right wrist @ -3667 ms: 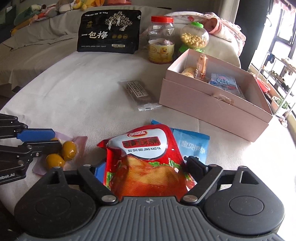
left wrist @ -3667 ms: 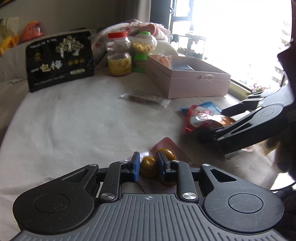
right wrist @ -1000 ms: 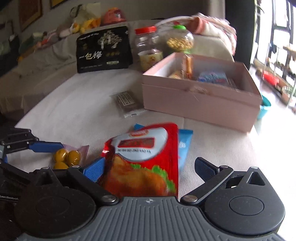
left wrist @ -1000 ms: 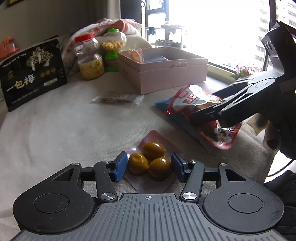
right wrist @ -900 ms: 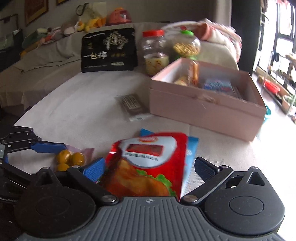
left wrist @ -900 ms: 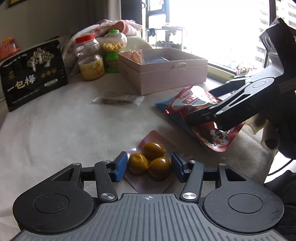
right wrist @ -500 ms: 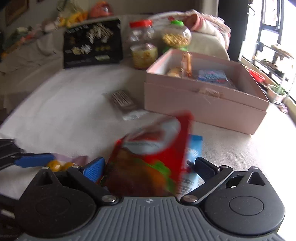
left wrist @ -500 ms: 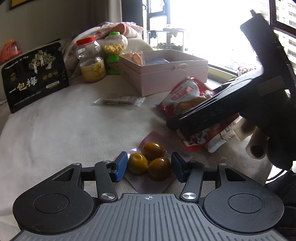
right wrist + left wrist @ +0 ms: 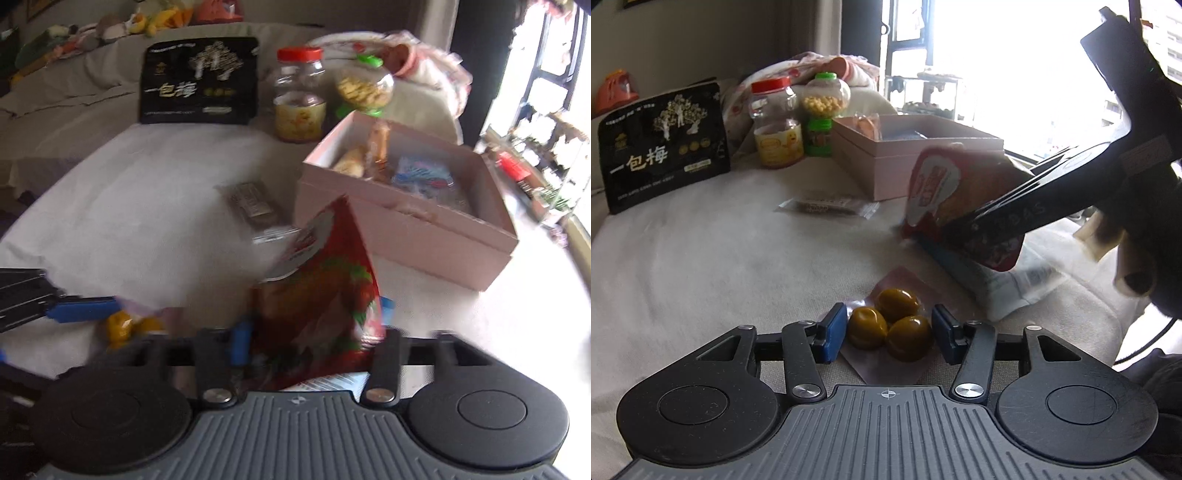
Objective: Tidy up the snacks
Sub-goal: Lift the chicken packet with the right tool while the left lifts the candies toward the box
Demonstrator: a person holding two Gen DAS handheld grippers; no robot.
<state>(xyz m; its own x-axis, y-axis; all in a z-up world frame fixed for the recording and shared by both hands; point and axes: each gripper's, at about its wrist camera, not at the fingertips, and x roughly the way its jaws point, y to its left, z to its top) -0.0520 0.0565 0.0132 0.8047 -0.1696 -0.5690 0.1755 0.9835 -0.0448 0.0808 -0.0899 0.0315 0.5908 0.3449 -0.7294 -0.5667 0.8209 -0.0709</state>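
My left gripper (image 9: 888,334) stands open around a clear pouch of yellow-brown plums (image 9: 889,328) that lies on the white cloth; the blue pads are beside it, not pressing. My right gripper (image 9: 314,345) is shut on a red snack bag (image 9: 325,295) and holds it tilted above the cloth; the bag also shows in the left wrist view (image 9: 953,199). A blue and white packet (image 9: 990,273) lies under it. The open pink box (image 9: 413,206) with several snacks inside stands beyond.
A small dark wrapped bar (image 9: 827,205) lies mid-table. A black plum bag (image 9: 665,155), a red-lidded jar (image 9: 775,122) and a green-capped jar (image 9: 822,110) stand at the back. The table edge and window are on the right.
My right gripper closed on the red bag and lifted it off the blue packet, tilting it upright and moving toward the pink box. My left gripper stayed open around the plums.
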